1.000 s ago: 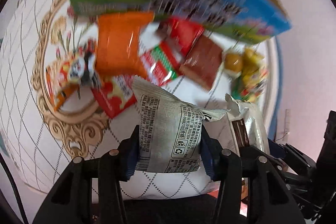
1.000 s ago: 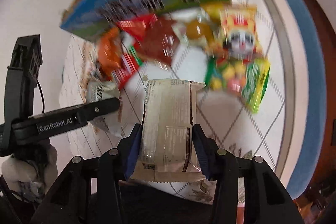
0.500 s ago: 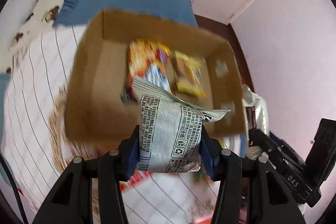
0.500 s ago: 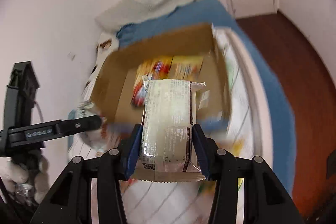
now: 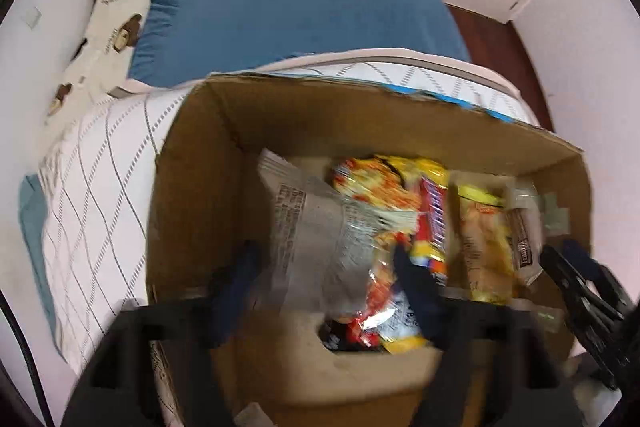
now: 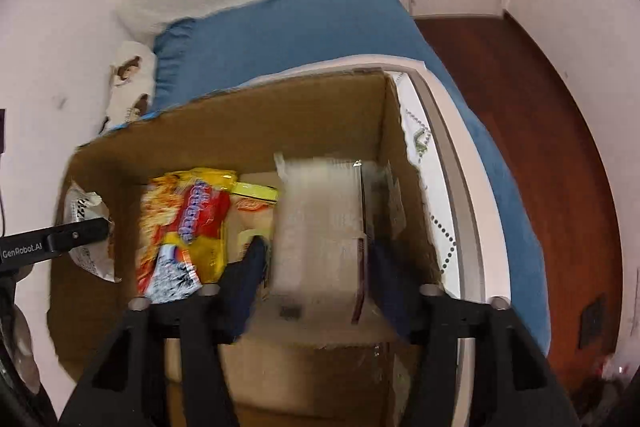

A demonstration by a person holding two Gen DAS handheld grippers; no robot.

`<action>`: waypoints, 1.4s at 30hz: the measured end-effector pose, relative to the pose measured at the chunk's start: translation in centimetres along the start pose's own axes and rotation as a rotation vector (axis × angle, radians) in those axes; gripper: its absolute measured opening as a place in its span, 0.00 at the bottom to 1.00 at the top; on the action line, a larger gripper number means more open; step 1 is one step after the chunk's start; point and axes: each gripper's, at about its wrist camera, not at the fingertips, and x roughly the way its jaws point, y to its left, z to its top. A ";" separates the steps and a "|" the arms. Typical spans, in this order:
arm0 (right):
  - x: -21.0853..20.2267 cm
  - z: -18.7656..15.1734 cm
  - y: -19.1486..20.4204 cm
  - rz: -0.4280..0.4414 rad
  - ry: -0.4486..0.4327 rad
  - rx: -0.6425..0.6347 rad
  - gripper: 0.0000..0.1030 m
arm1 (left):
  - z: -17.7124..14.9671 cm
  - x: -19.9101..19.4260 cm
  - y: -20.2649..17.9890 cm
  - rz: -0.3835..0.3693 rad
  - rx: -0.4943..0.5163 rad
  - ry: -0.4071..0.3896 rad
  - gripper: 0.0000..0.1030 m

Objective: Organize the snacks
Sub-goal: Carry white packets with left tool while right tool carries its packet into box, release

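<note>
An open cardboard box (image 5: pixel 200 195) (image 6: pixel 248 131) stands on the bed with several snack packs inside, among them a yellow-red noodle pack (image 5: pixel 384 183) (image 6: pixel 184 227) and a yellow pack (image 5: pixel 484 247). My left gripper (image 5: pixel 324 267) sits over the box with its jaws spread, and a silver-grey snack pack (image 5: pixel 316 239) lies blurred between them, loose. My right gripper (image 6: pixel 316 259) sits over the box's right end, jaws spread, with a pale wrapped snack (image 6: pixel 320 227) blurred between them, loose. The left gripper also shows in the right wrist view (image 6: pixel 52 243).
The box rests on a white patterned bed cover (image 5: pixel 100 195) (image 6: pixel 428 163). A blue pillow (image 5: pixel 296 3) (image 6: pixel 288 31) and a bear-print cloth (image 5: pixel 108 27) lie beyond it. Dark wooden floor (image 6: pixel 540 115) is on the right, white walls around.
Both grippers moved from the snack pile on the bed up over the box. Both then opened, and the silver-grey pack and the pale wrapped snack are dropping into the box.
</note>
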 end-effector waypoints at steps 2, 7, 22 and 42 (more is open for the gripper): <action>0.7 0.2 0.8 -0.004 0.009 -0.018 0.85 | 0.0 0.6 0.2 -0.023 -0.002 -0.001 0.93; 1.4 0.0 2.7 -0.040 0.027 -0.031 0.91 | -0.6 0.5 0.6 -0.048 -0.015 -0.004 0.93; -1.3 -3.9 3.3 -0.056 0.052 -0.023 0.91 | -6.6 -3.1 1.3 -0.080 -0.047 -0.077 0.93; -10.2 -10.2 5.2 -0.031 -0.052 -0.077 0.91 | -13.7 -10.6 0.5 -0.026 0.027 -0.271 0.93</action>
